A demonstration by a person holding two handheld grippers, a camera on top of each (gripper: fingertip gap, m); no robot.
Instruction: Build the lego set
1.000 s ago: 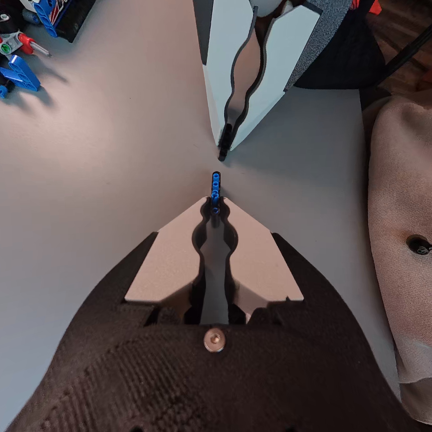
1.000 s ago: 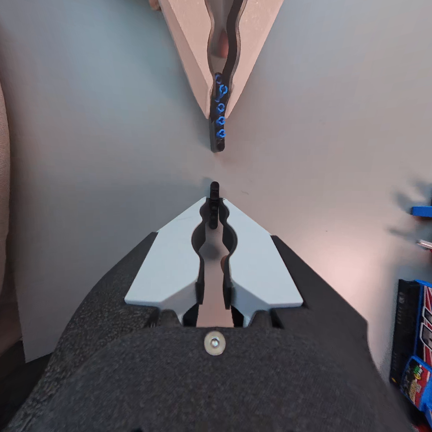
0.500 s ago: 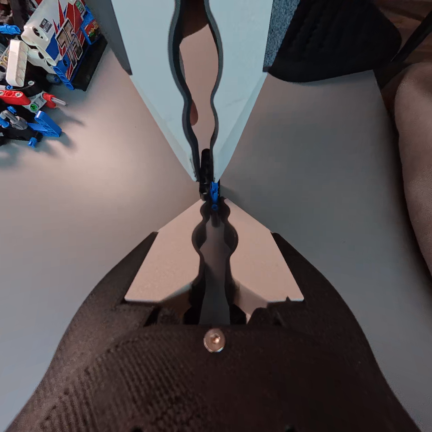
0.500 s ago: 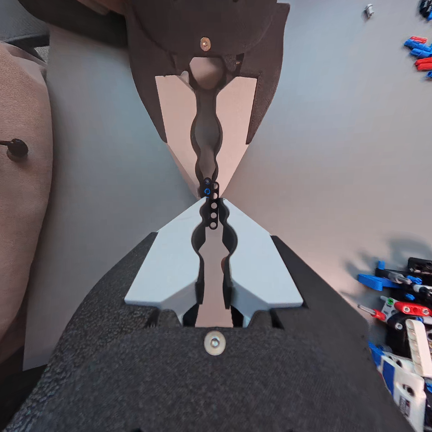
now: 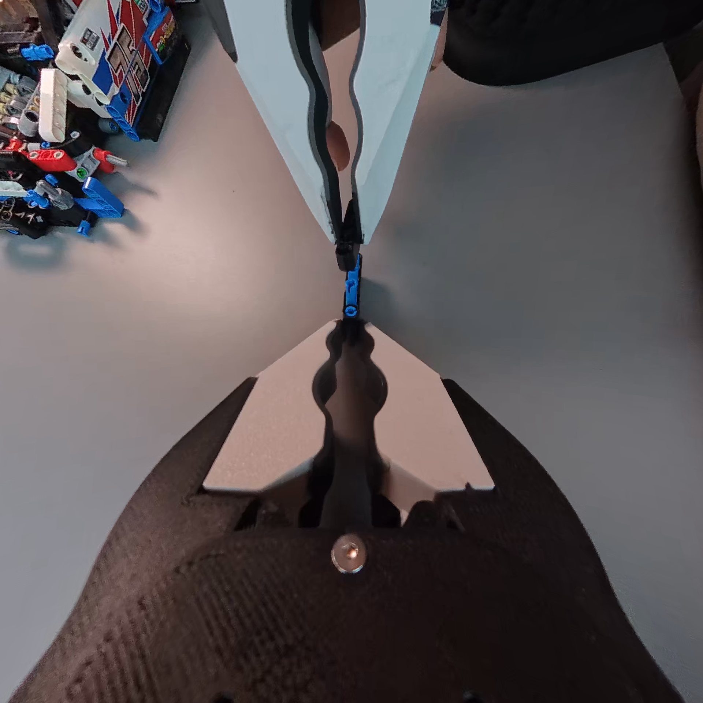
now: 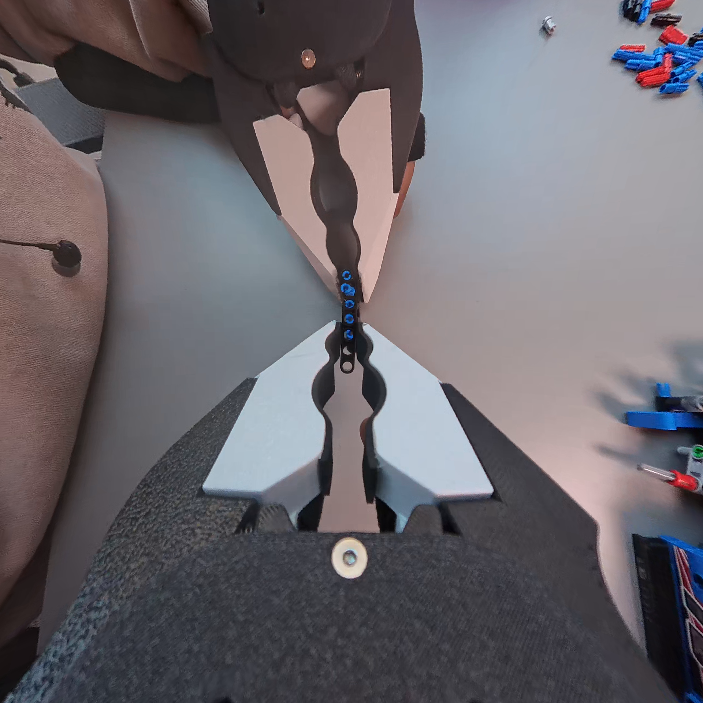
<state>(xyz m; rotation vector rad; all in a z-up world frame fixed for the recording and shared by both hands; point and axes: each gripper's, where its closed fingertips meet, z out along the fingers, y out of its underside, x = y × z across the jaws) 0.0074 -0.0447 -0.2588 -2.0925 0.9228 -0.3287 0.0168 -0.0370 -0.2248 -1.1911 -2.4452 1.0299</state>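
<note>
Above the grey table point(image 5: 190, 342), two grippers meet tip to tip.
Left gripper point(image 5: 350, 323) jaws clamp a pinned black beam point(image 6: 349, 304); right gripper point(image 6: 348, 323) jaws clamp another black beam point(image 6: 347, 357).

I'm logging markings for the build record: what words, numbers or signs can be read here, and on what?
Stickered white, blue and red Lego panel: printed marks, too small and blurred to read.
Black Lego piece: white marks, illegible.
Blue stickered panel: cut off at the frame edge, unreadable.
Left claw with its pinned beam, right claw with its black beam: no writing.
</note>
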